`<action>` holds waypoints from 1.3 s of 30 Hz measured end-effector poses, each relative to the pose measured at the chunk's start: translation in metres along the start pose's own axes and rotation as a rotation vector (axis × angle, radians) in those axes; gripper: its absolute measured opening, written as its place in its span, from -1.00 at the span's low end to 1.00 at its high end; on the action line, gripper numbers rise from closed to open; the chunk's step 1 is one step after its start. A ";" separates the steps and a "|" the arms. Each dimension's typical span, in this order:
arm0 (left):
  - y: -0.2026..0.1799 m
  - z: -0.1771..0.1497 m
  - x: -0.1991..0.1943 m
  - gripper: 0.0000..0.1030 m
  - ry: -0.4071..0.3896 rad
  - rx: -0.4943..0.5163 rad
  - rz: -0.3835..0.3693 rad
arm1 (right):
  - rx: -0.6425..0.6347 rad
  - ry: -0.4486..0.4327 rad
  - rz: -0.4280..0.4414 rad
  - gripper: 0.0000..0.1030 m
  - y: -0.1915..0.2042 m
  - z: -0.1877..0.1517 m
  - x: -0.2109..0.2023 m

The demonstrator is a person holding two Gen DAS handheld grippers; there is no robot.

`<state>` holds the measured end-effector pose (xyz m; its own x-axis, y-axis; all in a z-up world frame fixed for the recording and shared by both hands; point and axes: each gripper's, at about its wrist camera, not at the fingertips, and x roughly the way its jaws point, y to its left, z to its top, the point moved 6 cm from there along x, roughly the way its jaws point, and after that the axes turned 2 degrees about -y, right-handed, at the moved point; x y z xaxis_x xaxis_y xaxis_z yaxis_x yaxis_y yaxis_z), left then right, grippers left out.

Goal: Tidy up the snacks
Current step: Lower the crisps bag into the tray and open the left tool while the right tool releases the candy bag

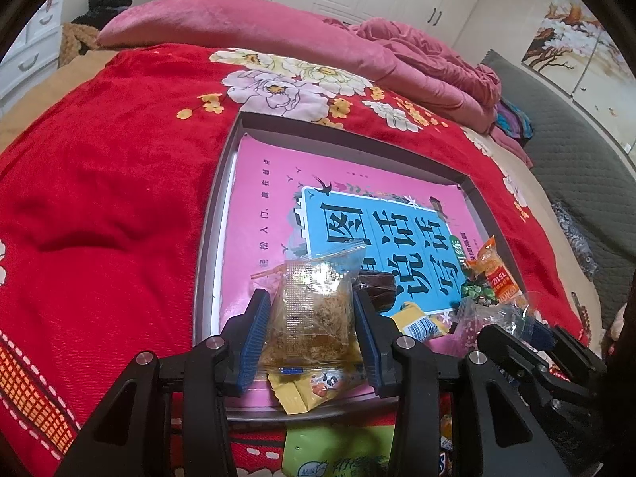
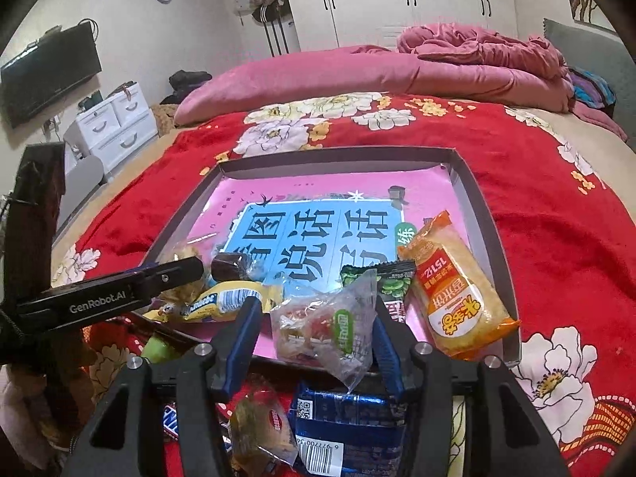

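Both tongs pinching snack packets at the tray's near edge

Low centre, left tongs (image 1: 312, 334) pinch a clear floss-cake packet (image 1: 308, 314); right tongs (image 2: 318, 334) pinch a clear candy packet (image 2: 332, 326). Beyond, the tray (image 2: 483, 214) on the red bed (image 1: 119, 183) holds an orange rice-cracker pack (image 2: 457, 294).

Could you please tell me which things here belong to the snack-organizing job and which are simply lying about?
Job:
left gripper holding a clear meat-floss packet
right gripper holding a clear candy packet
tray
orange rice-cracker pack
yellow packet
blue biscuit pack

Lying about:
pink quilt
red floral blanket
wall TV
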<state>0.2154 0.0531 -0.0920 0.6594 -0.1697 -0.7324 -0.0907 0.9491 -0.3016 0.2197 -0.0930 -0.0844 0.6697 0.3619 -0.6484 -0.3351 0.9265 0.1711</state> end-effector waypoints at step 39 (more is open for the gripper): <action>-0.003 0.006 -0.012 0.12 -0.037 0.001 0.002 | -0.046 -0.017 0.000 0.31 0.014 0.002 -0.003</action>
<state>0.2125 0.0542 -0.0790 0.6864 -0.1576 -0.7099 -0.0915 0.9498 -0.2993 0.2140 -0.0812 -0.0784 0.6809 0.3639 -0.6355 -0.3648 0.9210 0.1365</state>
